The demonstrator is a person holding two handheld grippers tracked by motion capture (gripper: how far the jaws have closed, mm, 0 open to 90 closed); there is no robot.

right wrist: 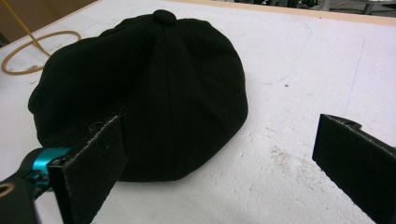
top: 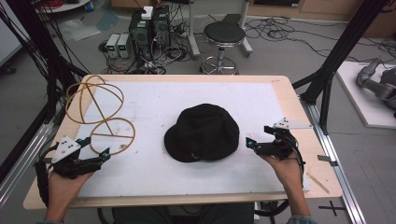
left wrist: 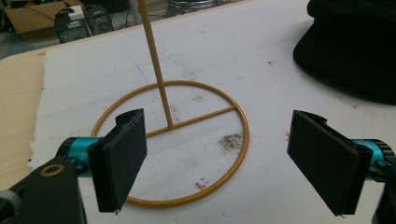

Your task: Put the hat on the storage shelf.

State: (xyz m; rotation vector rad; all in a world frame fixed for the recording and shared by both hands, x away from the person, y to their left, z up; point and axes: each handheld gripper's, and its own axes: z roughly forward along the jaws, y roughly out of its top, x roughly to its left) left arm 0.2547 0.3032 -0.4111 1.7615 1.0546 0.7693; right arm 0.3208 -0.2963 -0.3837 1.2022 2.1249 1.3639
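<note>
A black cap (top: 201, 133) with a button on top lies in the middle of the white mat (top: 154, 98). A yellow wire stand (top: 102, 112), a base ring with a pole and looped top, stands at the mat's left. My left gripper (top: 95, 147) is open beside the stand's base. In the left gripper view the base ring (left wrist: 243, 135) lies on the mat ahead of and between the open jaws (left wrist: 217, 140), untouched, with the cap (left wrist: 350, 46) at the upper right. My right gripper (top: 258, 135) is open just right of the cap. In the right gripper view the cap (right wrist: 154, 79) sits ahead of the left jaw, with nothing between the pads (right wrist: 219, 140).
The wooden table edge (top: 299, 107) frames the mat. A thin wooden stick (top: 317, 182) lies near the front right corner. Behind the table stand a black stool (top: 224, 35), computer boxes (top: 149, 25) and cables. Black frame struts (top: 336, 56) rise at both sides.
</note>
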